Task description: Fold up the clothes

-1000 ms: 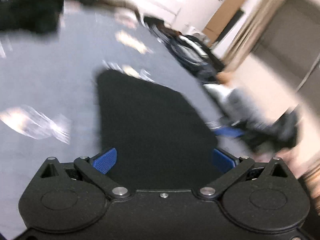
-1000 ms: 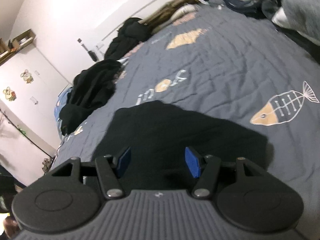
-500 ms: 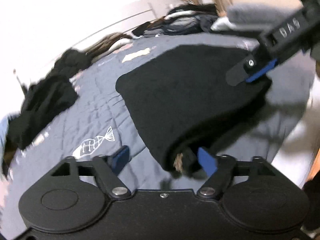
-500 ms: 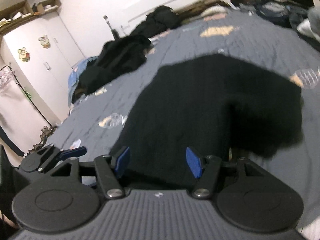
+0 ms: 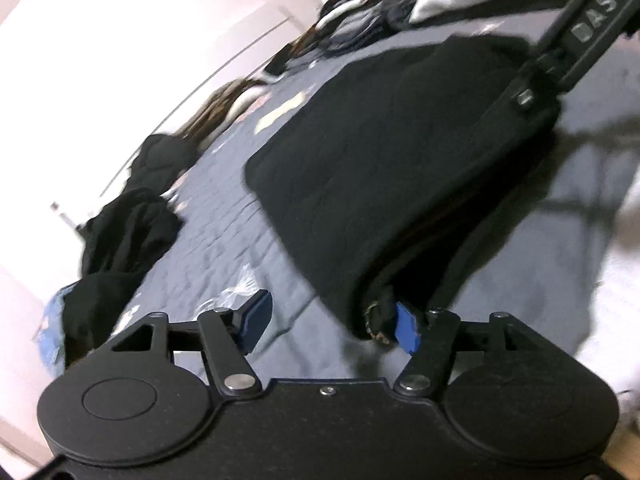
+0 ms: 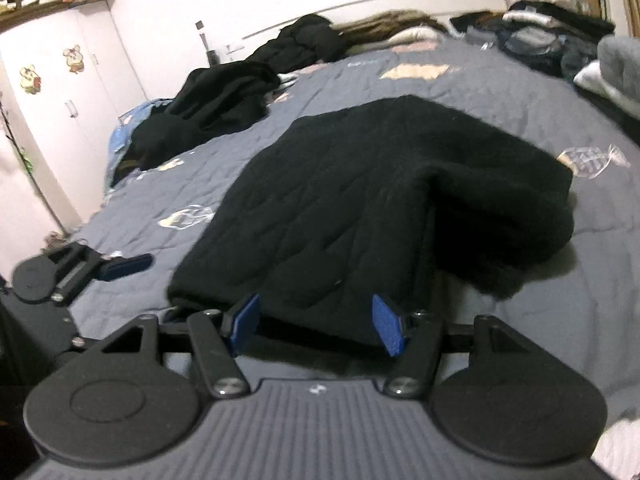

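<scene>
Folding black garment (image 6: 360, 208) on bed (image 6: 500, 92): left gripper (image 5: 332, 324) jaws just narrowed, unclenched beside corner; right gripper (image 6: 316, 324) released astride edge. Bulky fold may spring undone.

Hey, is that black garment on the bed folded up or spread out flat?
Folded. The black garment lies doubled over on the grey bedspread, stacked layers showing at its near edge in the left wrist view.

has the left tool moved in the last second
Yes. The left tool has swung round from facing the doorway side to facing the wall behind the bed, its jaws closing partway beside the black garment.
</scene>
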Available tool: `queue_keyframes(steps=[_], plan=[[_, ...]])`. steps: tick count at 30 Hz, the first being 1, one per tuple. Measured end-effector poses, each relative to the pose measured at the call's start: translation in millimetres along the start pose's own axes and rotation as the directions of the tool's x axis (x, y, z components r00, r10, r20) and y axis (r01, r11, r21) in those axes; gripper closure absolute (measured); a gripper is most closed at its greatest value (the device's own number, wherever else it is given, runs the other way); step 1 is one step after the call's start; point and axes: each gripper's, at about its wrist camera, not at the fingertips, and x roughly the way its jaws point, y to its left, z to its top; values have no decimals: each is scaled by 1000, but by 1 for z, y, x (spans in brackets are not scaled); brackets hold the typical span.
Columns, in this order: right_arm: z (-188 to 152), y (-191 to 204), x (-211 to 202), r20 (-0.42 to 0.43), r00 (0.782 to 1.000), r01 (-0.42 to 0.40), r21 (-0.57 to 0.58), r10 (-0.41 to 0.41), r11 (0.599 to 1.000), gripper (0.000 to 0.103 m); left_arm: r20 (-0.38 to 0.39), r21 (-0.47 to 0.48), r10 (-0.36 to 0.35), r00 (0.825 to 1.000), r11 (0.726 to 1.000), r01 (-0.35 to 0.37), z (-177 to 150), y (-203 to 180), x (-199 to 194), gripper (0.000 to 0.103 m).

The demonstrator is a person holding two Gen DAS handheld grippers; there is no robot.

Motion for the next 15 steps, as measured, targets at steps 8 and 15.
queue_keyframes(steps=[8, 15], plan=[[-1, -30, 4, 0, 994, 107, 100, -107, 989, 40, -53, -153, -3, 999, 988, -5, -9, 43, -4, 37], [5, -32, -10, 14, 1000, -2, 177, -1, 984, 39, 2, -28, -3, 1000, 1000, 3, -8, 26, -15, 37]])
